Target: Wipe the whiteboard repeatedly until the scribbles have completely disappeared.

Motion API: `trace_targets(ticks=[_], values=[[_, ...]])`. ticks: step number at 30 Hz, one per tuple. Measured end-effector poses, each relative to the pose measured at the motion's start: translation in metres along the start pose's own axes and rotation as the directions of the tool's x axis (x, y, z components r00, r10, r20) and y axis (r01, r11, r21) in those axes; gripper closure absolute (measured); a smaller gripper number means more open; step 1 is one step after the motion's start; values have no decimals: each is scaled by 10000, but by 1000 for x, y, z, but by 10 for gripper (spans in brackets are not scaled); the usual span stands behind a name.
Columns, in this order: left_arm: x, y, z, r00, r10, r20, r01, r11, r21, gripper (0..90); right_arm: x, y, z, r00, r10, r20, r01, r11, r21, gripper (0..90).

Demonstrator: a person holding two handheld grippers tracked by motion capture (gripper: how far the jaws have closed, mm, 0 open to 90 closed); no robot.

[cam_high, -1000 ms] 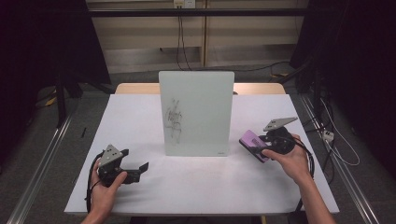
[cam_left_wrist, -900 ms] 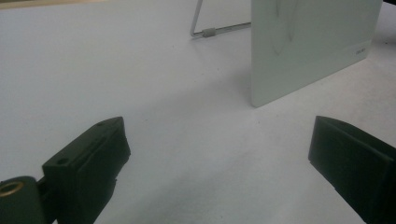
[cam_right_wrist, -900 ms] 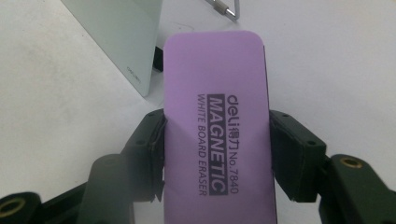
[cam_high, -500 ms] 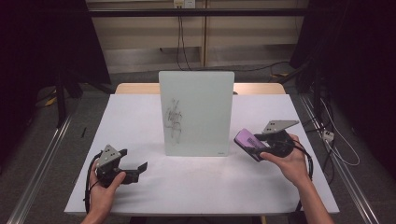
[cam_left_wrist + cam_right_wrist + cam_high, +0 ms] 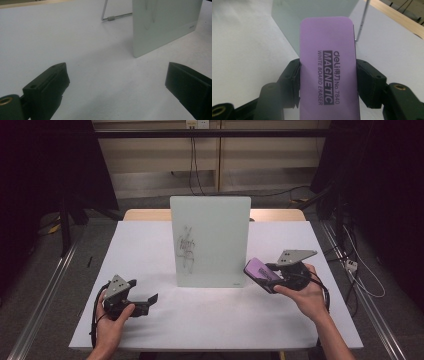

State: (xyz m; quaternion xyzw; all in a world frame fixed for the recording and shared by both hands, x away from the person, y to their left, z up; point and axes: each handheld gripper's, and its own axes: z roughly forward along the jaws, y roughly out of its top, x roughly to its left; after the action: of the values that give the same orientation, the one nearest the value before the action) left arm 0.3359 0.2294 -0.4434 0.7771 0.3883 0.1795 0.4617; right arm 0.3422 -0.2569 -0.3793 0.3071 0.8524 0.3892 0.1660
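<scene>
Since the earlier frame, the right gripper (image 5: 266, 275) had carried the purple eraser (image 5: 260, 273) a little leftward, toward the board (image 5: 210, 240), and the left gripper (image 5: 146, 303) had kept its place. The eraser sat clamped between the right jaws by its long sides, just beside the board's lower right corner. At the near left, the left gripper rested on the white table (image 5: 215, 315), jaws wide with nothing between them. Faint scribbles (image 5: 187, 249) marked the board's left half.

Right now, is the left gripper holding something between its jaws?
No, in the left gripper view the left gripper has its jaws wide apart, with only bare white table between them.
</scene>
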Motion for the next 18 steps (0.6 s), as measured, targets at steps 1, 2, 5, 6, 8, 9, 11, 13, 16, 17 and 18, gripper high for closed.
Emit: trace_targets(ticks=[1,2,5,6,8,9,11,13,16,17,18], values=[[0,0,0,10000,-13,-7,13,10000,13,47,1,0,1,9999,12,-123,-12,10000,4,419],[0,0,0,10000,-13,-7,13,10000,13,47,0,1,3,9995,78,-304,-77,10000,44,419],[-1,-1,0,9999,-131,-49,130,9999,-43,47,2,2,7,9983,160,-552,-159,9999,23,419],[-1,-1,-1,9999,-107,-38,107,9999,-56,47,3,4,8,9982,134,-589,-132,9999,32,419],[0,0,-1,9999,-88,-47,88,9999,-51,47,5,7,9,9978,80,-659,-83,10000,-51,419],[0,0,-1,9999,-100,-59,100,9999,-25,47,7,8,10,9976,57,-696,-62,10000,-72,419],[0,0,0,10000,-50,-46,51,10000,22,47,10,12,13,9972,-40,-744,35,10000,-68,419],[0,0,0,10000,-23,-50,23,10000,30,47,12,15,15,9970,-122,-770,119,9999,-40,419],[0,0,0,10000,-19,-59,20,10000,30,47,15,22,21,9961,-263,-838,265,9996,11,419],[0,0,1,10000,-15,-75,16,10000,48,47,16,24,23,9958,-318,-859,321,9995,28,419],[0,0,1,10000,-15,-75,16,10000,48,47,16,24,23,9958,-318,-859,321,9995,28,419]])
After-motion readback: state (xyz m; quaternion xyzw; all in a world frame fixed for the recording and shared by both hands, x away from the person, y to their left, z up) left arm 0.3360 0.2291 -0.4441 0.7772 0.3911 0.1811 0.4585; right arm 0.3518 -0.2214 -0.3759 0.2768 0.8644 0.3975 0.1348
